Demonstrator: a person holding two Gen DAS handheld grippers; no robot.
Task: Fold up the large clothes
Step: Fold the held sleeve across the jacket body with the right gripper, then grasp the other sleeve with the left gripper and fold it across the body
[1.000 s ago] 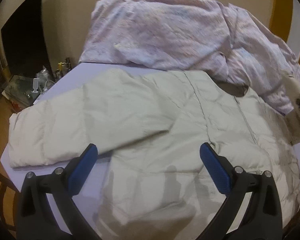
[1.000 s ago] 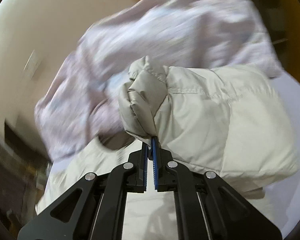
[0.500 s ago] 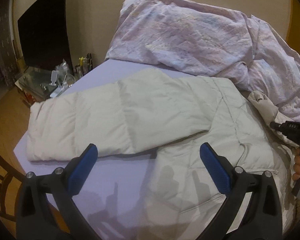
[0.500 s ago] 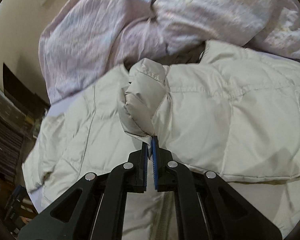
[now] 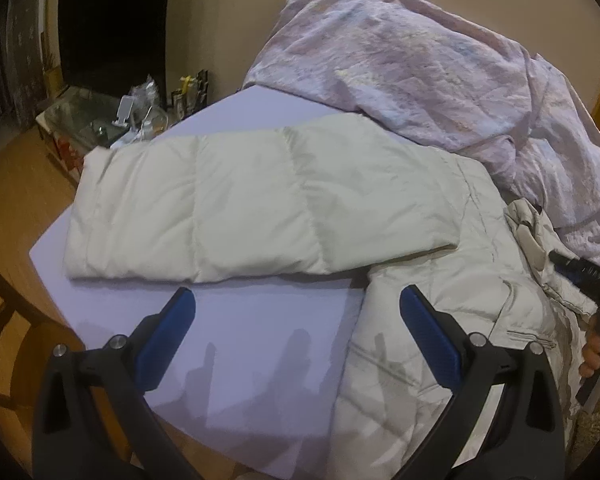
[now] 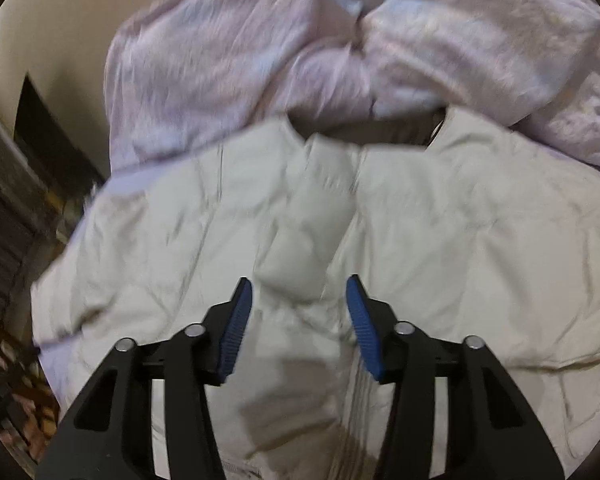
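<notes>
A bed with a pale lavender sheet, holding a puffy cream jacket and a bunched pinkish quilt.

The lavender sheet (image 5: 260, 344) covers the bed, with a bare stretch showing at the near corner in the left wrist view. A cream quilted jacket (image 5: 260, 208) lies flat on it, one sleeve stretched out toward the bed's left edge, the body spread to the right. In the right wrist view the jacket (image 6: 460, 260) fills most of the bed, front side up, with a fold of its fabric lying along the middle. Behind the jacket, a crumpled pink and lilac quilt (image 5: 440, 80) is heaped against the wall, its lower edge touching the jacket's collar end (image 6: 360, 136).
</notes>
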